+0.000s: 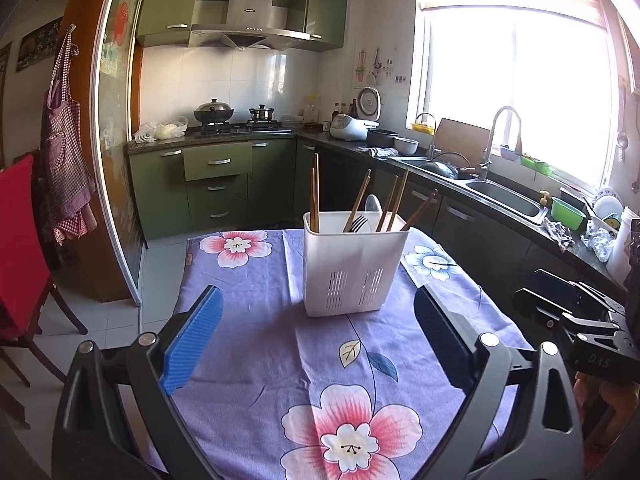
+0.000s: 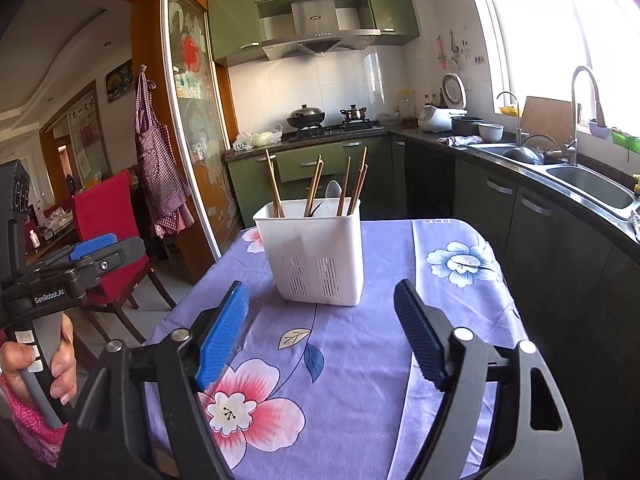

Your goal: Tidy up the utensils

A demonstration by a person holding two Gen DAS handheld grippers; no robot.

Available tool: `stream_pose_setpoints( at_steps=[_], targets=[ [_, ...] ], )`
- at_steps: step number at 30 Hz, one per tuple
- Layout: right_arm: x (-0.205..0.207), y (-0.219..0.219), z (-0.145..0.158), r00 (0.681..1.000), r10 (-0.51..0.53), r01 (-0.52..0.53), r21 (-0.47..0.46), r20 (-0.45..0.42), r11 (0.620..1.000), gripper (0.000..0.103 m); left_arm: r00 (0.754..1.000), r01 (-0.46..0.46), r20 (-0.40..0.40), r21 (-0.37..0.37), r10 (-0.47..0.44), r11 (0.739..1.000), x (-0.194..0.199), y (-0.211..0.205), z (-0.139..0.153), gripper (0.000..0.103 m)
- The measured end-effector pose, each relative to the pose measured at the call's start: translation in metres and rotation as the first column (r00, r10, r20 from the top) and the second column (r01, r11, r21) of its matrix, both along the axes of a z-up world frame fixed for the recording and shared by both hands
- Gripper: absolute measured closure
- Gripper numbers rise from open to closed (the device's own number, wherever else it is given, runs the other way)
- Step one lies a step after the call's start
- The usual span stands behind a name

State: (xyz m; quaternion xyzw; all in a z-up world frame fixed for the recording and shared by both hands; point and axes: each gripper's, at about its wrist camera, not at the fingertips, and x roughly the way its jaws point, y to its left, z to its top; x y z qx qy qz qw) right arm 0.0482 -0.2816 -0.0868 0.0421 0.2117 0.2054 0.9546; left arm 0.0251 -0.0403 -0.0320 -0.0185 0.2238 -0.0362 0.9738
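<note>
Ahead, the white slotted plastic utensil holder stands upright on the purple flowered tablecloth, toward the table's far end, holding brown wooden chopsticks, a dark fork and a pale spoon. My left gripper and my right gripper both have their jaws wide apart with nothing between them, only bare cloth lying between me and the holder. Beyond are green kitchen cabinets; a steel sink runs along the right, and a red chair stands to the left.
</note>
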Motion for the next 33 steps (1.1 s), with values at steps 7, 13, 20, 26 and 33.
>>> stream_pose_setpoints(
  at_steps=[7,13,20,26,33],
  targets=[
    [-0.042,-0.007,-0.010,0.997,-0.039,0.038,0.008,0.062,0.999,0.005,1.000,-0.007,0.022,-0.044,0.008,0.999,-0.037,0.004,-0.013,0.007],
    [-0.069,-0.012,-0.006,0.993,-0.069,0.070,-0.007,0.093,0.998,0.005,0.999,-0.038,0.028,-0.043,0.039,0.998,-0.060,0.010,-0.012,0.007],
    [-0.090,-0.020,0.018,0.980,-0.100,0.099,0.015,0.170,0.995,0.005,0.998,-0.036,0.058,-0.028,0.038,0.999,-0.079,0.006,-0.003,0.007],
    [-0.098,-0.025,0.029,0.977,-0.103,0.102,0.018,0.188,0.995,0.005,0.997,-0.022,0.078,-0.027,0.024,0.999,-0.090,0.002,0.002,0.007],
    [-0.100,-0.026,0.031,0.977,-0.101,0.100,0.018,0.187,0.995,0.005,0.997,-0.017,0.071,-0.022,0.019,1.000,-0.095,0.000,0.001,0.007]
  ],
)
